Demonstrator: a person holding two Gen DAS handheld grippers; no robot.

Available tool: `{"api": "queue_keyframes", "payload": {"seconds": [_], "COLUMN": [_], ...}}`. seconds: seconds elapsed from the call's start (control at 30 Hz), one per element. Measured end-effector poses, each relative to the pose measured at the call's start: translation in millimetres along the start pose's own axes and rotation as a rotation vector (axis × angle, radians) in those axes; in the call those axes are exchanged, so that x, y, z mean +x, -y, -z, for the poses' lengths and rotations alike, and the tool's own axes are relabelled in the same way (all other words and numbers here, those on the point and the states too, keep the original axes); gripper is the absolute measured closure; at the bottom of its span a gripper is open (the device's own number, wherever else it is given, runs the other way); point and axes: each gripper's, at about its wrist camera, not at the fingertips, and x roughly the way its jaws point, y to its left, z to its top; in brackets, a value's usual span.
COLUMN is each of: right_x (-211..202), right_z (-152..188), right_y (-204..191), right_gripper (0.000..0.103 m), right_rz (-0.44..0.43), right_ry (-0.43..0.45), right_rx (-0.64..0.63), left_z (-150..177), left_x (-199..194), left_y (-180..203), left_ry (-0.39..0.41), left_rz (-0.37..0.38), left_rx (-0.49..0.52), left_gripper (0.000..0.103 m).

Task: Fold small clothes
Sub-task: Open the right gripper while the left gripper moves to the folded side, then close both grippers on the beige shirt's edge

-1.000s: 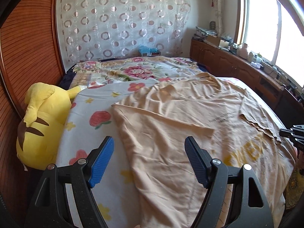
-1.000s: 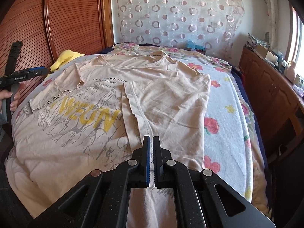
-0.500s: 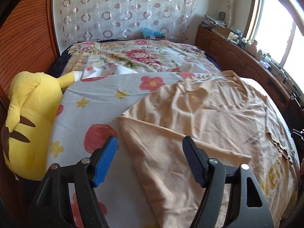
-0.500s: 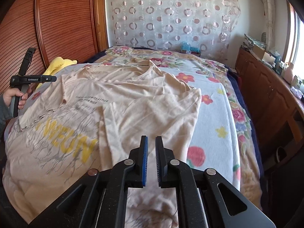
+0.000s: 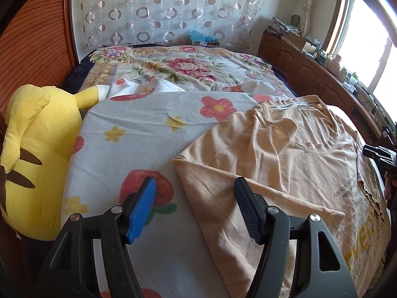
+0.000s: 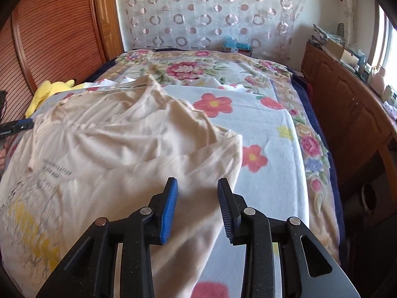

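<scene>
A beige T-shirt (image 5: 285,164) with yellow lettering lies flat on the bed, both sides folded inward over the print. My left gripper (image 5: 195,182) hovers above the corner of its left folded flap. Its jaws are closing, one pad over the flap and the other over the bedsheet, and they grip nothing. In the right wrist view the T-shirt (image 6: 111,149) fills the left half. My right gripper (image 6: 197,182) hangs above the right folded flap near its edge. Its jaws are opening and nothing is pinched between the blue pads.
A yellow plush toy (image 5: 32,154) lies at the bed's left side against ribbed wooden panelling (image 6: 54,37). The flowered bedspread (image 5: 139,144) stretches to a curtained wall. A long wooden cabinet (image 6: 347,104) with clutter on top runs along the right, under a window.
My right gripper was shut on the shirt's folded edge; it has let go, opened and moved toward the collar end. My left gripper slid along the left flap to its upper corner.
</scene>
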Motion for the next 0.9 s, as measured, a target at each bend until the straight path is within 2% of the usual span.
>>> {"api": "queue_keyframes", "payload": {"seconds": [0.13, 0.3, 0.37, 0.47, 0.53, 0.77, 0.8, 0.83, 0.9], "right_x": [14, 22, 24, 25, 27, 30, 32, 32, 33], "right_z": [-14, -24, -25, -24, -25, -29, -30, -30, -31], "right_y": [3, 4, 5, 8, 10, 19, 20, 21, 21], "right_gripper": [0.066, 0.059, 0.057, 0.055, 0.051, 0.05, 0.05, 0.049, 0.048], "right_rz": [0.027, 0.029, 0.027, 0.016, 0.007, 0.017, 0.014, 0.009, -0.003], "right_ry": [-0.012, -0.013, -0.012, -0.012, -0.014, -0.021, -0.019, -0.017, -0.02], "right_rx": [-0.006, -0.004, -0.002, 0.006, 0.0, 0.016, 0.021, 0.026, 0.029], "left_z": [-3, 0, 2, 3, 1, -4, -5, -5, -7], "left_x": [4, 0, -1, -2, 0, 4, 5, 5, 7], "left_y": [1, -1, -1, -3, -3, -2, -1, 0, 0], "left_ry": [-0.002, 0.019, 0.025, 0.026, 0.022, 0.017, 0.015, 0.013, 0.009], "left_rz": [0.0, 0.038, 0.03, 0.024, 0.022, 0.004, -0.004, -0.016, -0.035], "left_rx": [0.008, -0.028, -0.026, -0.031, -0.03, -0.007, -0.001, 0.007, 0.017], "left_gripper": [0.045, 0.046, 0.049, 0.056, 0.063, 0.064, 0.067, 0.075, 0.078]}}
